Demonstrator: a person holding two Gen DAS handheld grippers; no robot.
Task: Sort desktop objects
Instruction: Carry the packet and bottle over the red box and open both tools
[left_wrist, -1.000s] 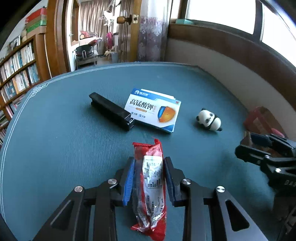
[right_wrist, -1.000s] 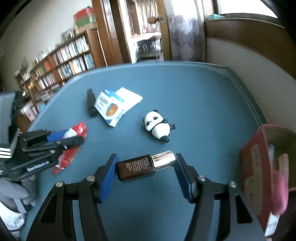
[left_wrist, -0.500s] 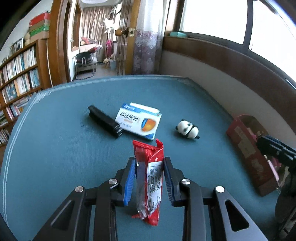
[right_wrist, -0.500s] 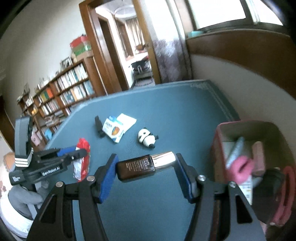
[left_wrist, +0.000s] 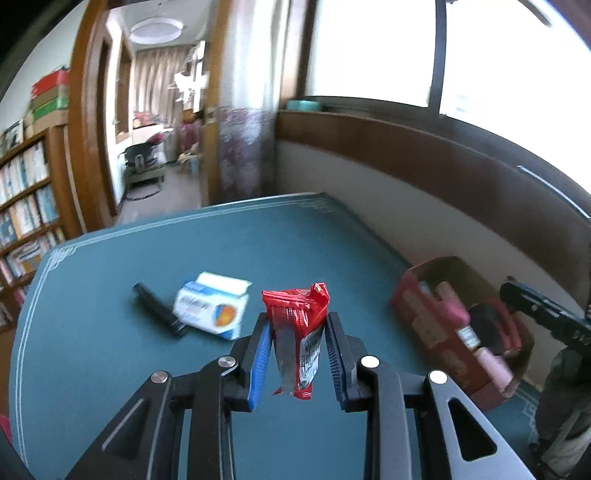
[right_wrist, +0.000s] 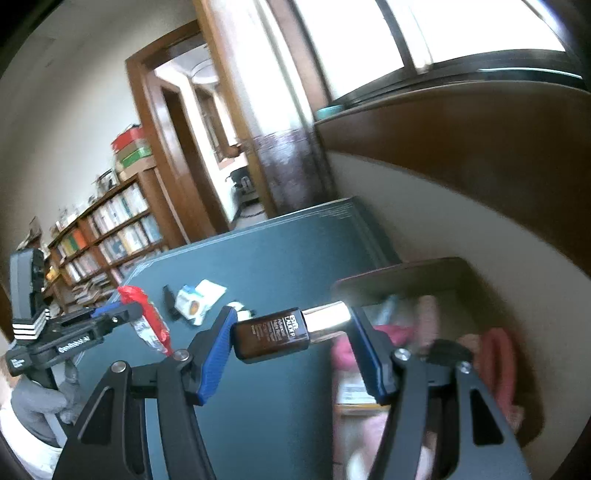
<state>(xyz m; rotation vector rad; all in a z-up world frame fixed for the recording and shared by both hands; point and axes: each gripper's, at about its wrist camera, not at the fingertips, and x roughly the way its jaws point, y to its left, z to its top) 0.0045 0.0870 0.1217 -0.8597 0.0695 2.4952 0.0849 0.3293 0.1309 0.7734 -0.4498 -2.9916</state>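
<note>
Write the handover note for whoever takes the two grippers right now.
Left gripper: shut on the red foil snack packet, lifted clear of the teal table.
Right gripper: shut on the dark brown cosmetic bottle with silver cap, beside the red cardboard box.
Done: several items already lie in the box.
Left: drop both held items in, then sort the black bar, blue-and-white medicine carton and panda figurine.

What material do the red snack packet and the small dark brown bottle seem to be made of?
Red snack packet: probably thin plastic film, glossy; it shows creases and a crimped top edge. Small dark brown bottle: glass or hard plastic, I cannot tell which; its smooth surface shines, and its cap looks like polished metal.
</note>
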